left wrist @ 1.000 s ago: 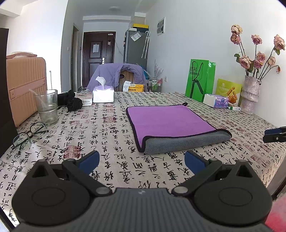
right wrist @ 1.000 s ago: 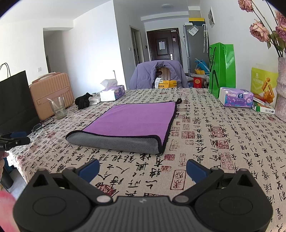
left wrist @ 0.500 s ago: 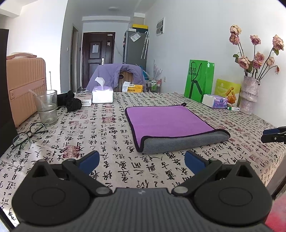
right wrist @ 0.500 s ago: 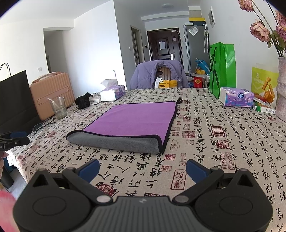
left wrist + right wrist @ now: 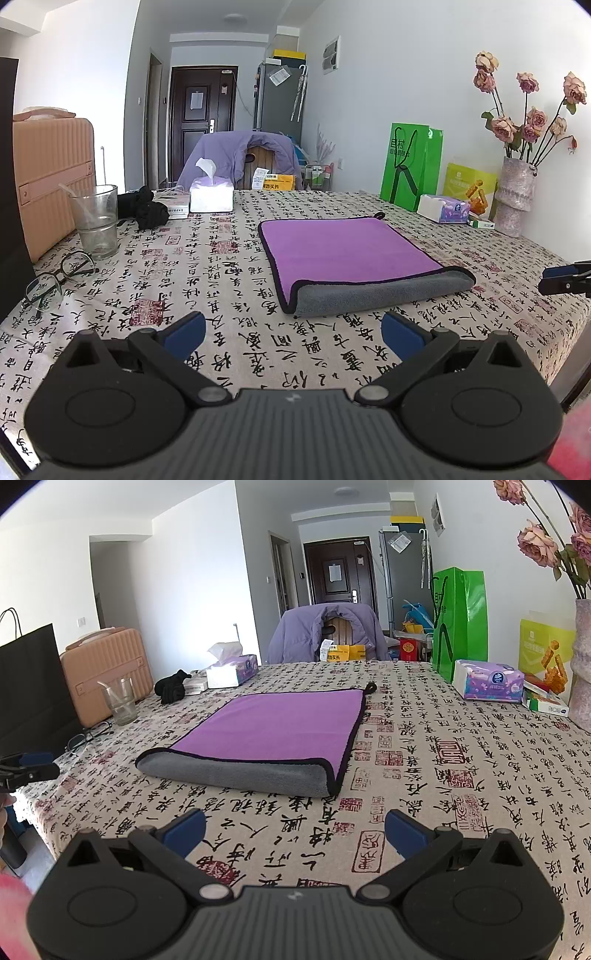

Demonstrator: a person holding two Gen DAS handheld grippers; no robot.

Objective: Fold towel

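The towel (image 5: 351, 251) lies flat on the desk (image 5: 221, 266), in the middle, folded in half: the top side is purple with a thin black border, and the fold facing the cameras shows the grey underside as a soft rounded roll. A small black loop sticks out at its far corner. Both left tongs (image 5: 291, 332) and right tongs (image 5: 295, 829) hover near the front of the desk, spread wide and holding nothing, apart from the towel.
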